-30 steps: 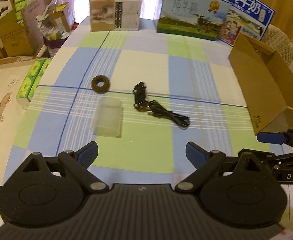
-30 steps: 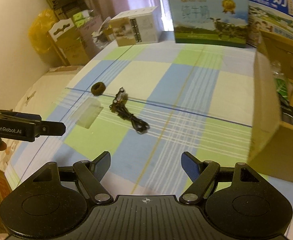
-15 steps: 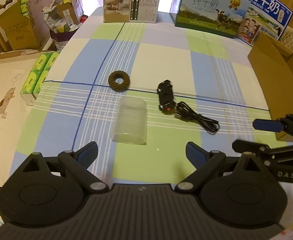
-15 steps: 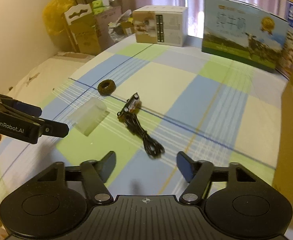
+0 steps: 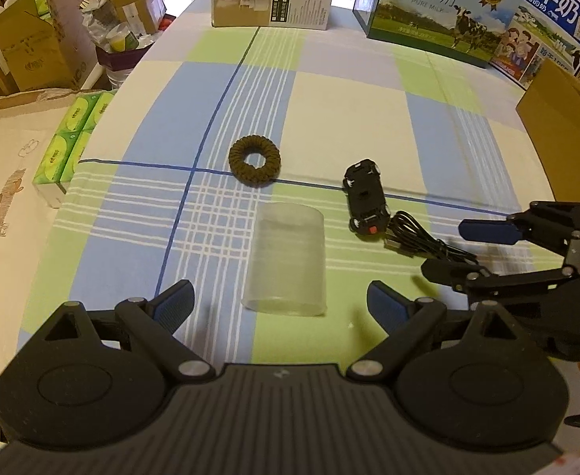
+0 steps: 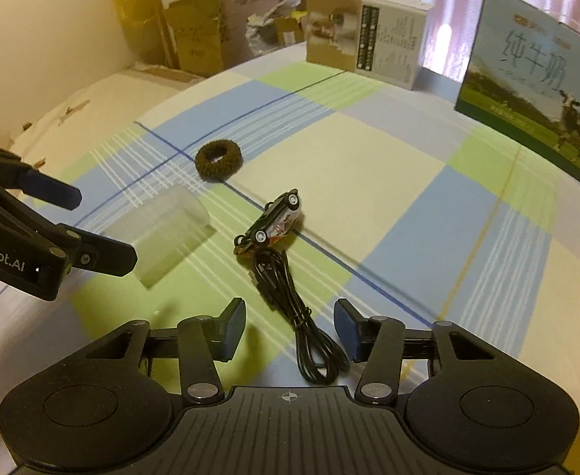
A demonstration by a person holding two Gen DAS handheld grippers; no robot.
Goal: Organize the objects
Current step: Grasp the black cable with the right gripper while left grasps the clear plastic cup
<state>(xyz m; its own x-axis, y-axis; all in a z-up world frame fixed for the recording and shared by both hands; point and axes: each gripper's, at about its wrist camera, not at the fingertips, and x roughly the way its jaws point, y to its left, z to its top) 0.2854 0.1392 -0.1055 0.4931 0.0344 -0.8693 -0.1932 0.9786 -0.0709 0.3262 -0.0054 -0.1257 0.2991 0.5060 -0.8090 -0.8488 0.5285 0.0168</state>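
Checked cloth covers the table (image 5: 361,111), with cartons standing along its far edge and a cardboard box (image 5: 559,118) at the right. Left tongs (image 5: 280,306) are spread wide, empty, straddling the near end of a clear cup (image 5: 288,261) lying on its side. Right tongs (image 6: 290,328) are also spread, empty, with the coiled cable (image 6: 301,336) between their fingers. A toy car (image 6: 274,223) touches the cable's far end; a hair ring (image 5: 255,161) lies beyond the cup. Risks, as I judge them: the round, slick cup may roll or squirt out when squeezed; the cable could uncoil, dangle, and drag the car along.
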